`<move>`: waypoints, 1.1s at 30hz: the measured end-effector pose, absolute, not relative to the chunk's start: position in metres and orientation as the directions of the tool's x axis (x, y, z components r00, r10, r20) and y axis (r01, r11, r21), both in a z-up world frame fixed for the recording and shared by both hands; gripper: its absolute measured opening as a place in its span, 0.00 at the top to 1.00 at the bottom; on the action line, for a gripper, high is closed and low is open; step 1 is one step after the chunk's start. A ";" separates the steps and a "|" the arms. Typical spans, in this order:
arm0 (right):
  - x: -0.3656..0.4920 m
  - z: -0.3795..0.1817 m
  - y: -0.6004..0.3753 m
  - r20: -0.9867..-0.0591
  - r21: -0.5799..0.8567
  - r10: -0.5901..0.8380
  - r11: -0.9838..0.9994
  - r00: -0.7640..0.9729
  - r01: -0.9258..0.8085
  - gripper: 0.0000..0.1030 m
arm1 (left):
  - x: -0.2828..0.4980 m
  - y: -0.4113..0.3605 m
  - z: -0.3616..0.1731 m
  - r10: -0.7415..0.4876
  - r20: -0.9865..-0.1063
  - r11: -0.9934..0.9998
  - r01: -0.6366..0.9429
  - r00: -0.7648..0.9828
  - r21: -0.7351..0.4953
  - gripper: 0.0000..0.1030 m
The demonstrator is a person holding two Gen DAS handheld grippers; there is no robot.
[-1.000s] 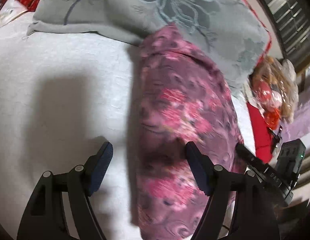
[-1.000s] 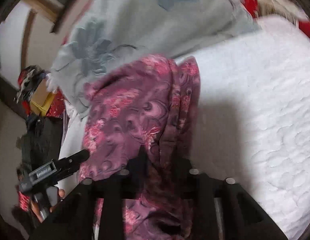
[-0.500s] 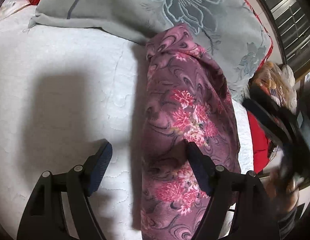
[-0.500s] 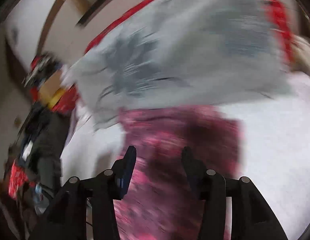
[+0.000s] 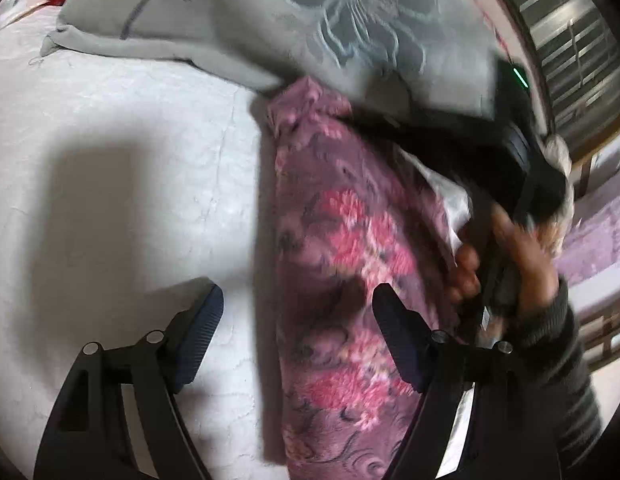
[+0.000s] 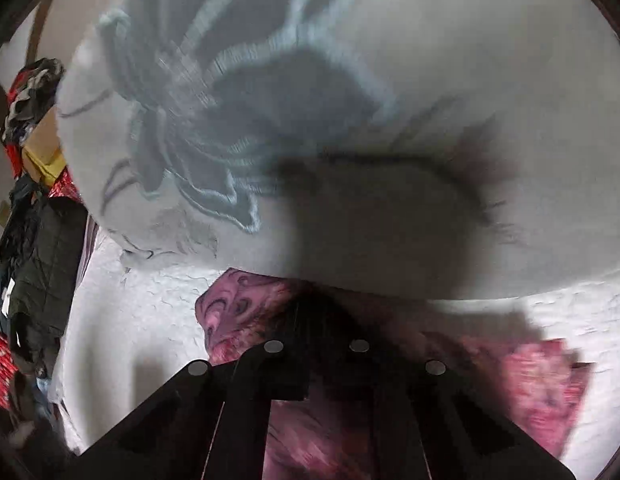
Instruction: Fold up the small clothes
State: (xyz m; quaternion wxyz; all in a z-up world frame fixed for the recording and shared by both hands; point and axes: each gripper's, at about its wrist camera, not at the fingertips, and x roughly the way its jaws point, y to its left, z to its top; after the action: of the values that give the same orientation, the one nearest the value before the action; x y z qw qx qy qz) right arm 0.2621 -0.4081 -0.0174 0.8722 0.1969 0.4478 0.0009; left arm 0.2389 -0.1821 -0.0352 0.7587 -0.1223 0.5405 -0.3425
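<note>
A purple garment with pink flowers lies folded in a long strip on the white quilted bedspread. My left gripper hovers open over the garment's near left edge, one finger above cloth and the other above bare quilt. A person's hand carries the blurred right gripper at the strip's far right end. In the right wrist view my right gripper is closing, its fingers drawn together on the garment just below the grey pillow.
The grey flower-patterned pillow lies along the far side of the bed, touching the garment's end. Dark clothes are piled off the bed's edge. A window with blinds and a purple cover are at right.
The right gripper let go of the garment's near part, opened, swept to the far end by the pillow and drew its fingers together there. The left gripper barely moved.
</note>
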 end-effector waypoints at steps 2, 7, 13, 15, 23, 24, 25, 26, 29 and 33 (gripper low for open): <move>0.240 -0.004 -0.425 -0.754 0.358 0.162 0.914 0.637 0.192 0.85 | 0.242 -0.178 -0.035 -0.639 -0.740 0.753 0.363 0.207 -0.549 0.25; 0.168 -0.009 -0.467 -0.763 0.341 0.083 0.894 0.641 0.292 0.44 | 0.238 -0.185 -0.037 -0.580 -0.776 0.795 0.381 0.247 -0.473 0.25; 0.138 -0.025 -0.460 -0.766 0.346 0.130 0.909 0.629 0.233 0.91 | 0.226 -0.203 -0.035 -0.511 -0.803 0.825 0.437 0.308 -0.358 0.25; 0.122 -0.019 -0.467 -0.719 0.400 0.146 0.886 0.680 0.233 0.92 | 0.225 -0.200 -0.034 -0.509 -0.805 0.825 0.440 0.307 -0.354 0.25; 0.102 -0.025 -0.467 -0.714 0.468 0.162 0.834 0.681 0.292 0.86 | 0.223 -0.203 -0.035 -0.503 -0.809 0.825 0.448 0.305 -0.344 0.24; 0.094 -0.023 -0.467 -0.702 0.481 0.159 0.825 0.695 0.297 0.85 | 0.223 -0.203 -0.035 -0.504 -0.808 0.824 0.448 0.303 -0.346 0.24; 0.087 -0.023 -0.464 -0.690 0.497 0.169 0.818 0.704 0.290 0.85 | 0.223 -0.202 -0.034 -0.505 -0.808 0.824 0.448 0.303 -0.347 0.24; 0.093 -0.024 -0.452 -0.687 0.502 0.178 0.817 0.705 0.283 0.84 | 0.223 -0.202 -0.034 -0.504 -0.809 0.824 0.448 0.303 -0.346 0.24; 0.080 -0.037 -0.436 -0.729 0.455 0.170 0.844 0.663 0.283 0.57 | 0.223 -0.202 -0.034 -0.503 -0.809 0.825 0.449 0.304 -0.344 0.24; 0.063 -0.042 -0.432 -0.712 0.475 0.197 0.842 0.674 0.256 0.85 | 0.223 -0.203 -0.032 -0.506 -0.808 0.822 0.453 0.302 -0.345 0.24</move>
State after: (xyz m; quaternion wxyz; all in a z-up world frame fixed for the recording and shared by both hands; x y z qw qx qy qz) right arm 0.0633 -0.4318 -0.0425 0.8707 0.2809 0.4034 -0.0170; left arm 0.2226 -0.2032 -0.0324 0.8064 -0.0259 0.5106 -0.2972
